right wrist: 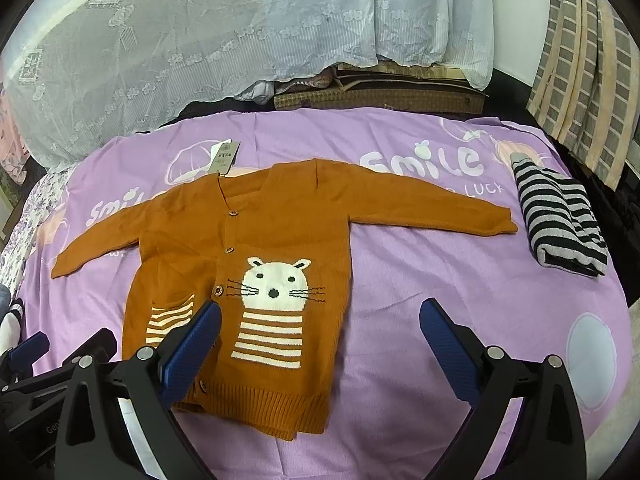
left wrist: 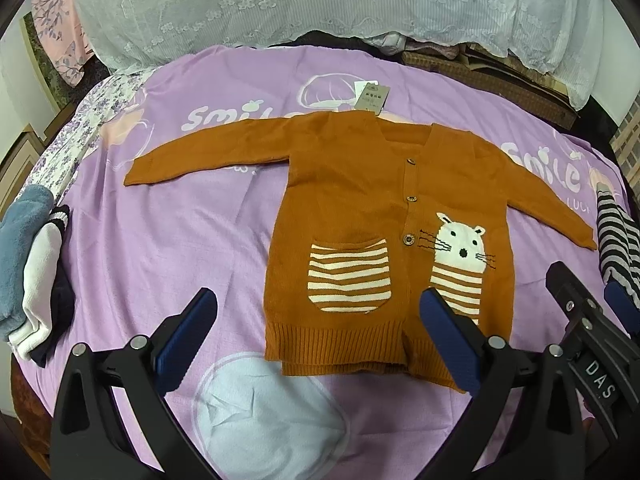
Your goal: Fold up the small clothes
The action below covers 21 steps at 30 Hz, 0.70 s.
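Cardigan (left wrist: 360,184) flat on bed (left wrist: 160,240), soft limp knit; both grippers (left wrist: 318,332) (right wrist: 320,336) spread wide, empty: pinch sleeve cuffs.

Orange cardigan (left wrist: 360,184), white cat; lilac sheet (left wrist: 160,240).

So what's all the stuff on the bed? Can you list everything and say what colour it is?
Cardigan: one, orange-brown with a white cat face and striped pocket, spread flat in the middle of the sheet, sleeves out.
Paper tag: one, beige, at the cardigan's collar.
Striped garment: one, black and grey, folded, at the right side of the sheet.
Pile of clothes: one heap, blue, white and dark, at the left edge.
Bed sheet: one, purple with "smile" print, under everything.
Lace cover: one, white, draped behind the bed.
Left gripper: one, black with blue pads, open above the cardigan's hem.
Right gripper: one, same colours, open, near the hem.
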Each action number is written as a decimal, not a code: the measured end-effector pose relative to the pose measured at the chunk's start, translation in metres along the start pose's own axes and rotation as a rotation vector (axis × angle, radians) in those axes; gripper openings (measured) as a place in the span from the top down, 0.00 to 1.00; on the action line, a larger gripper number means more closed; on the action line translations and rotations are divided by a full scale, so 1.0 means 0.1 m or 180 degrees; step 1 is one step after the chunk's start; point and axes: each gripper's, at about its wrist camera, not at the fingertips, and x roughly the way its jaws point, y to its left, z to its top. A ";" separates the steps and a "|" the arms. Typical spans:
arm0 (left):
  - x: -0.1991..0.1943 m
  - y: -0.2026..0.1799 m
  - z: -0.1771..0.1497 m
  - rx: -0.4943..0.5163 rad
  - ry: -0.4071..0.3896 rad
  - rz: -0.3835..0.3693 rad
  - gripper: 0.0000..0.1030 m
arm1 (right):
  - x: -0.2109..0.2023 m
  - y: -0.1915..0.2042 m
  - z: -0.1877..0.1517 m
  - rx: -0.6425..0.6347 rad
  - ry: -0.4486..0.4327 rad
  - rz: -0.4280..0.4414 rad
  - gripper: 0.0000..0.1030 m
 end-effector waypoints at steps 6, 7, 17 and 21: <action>0.02 0.01 0.02 -0.0019 0.0034 -0.0005 0.04 | 0.01 0.02 0.01 -0.0019 0.0031 -0.0008 0.03; 0.02 0.01 0.02 -0.0019 0.0042 -0.0007 0.04 | 0.01 0.02 0.01 -0.0020 0.0037 -0.0009 0.03; 0.08 -0.01 0.03 -0.0006 0.0127 -0.0015 0.04 | 0.03 0.01 0.02 -0.0017 0.0073 -0.0016 0.03; 0.10 0.00 0.03 -0.0011 0.0156 -0.0020 0.04 | 0.05 0.01 0.01 -0.0019 0.0098 -0.0017 0.03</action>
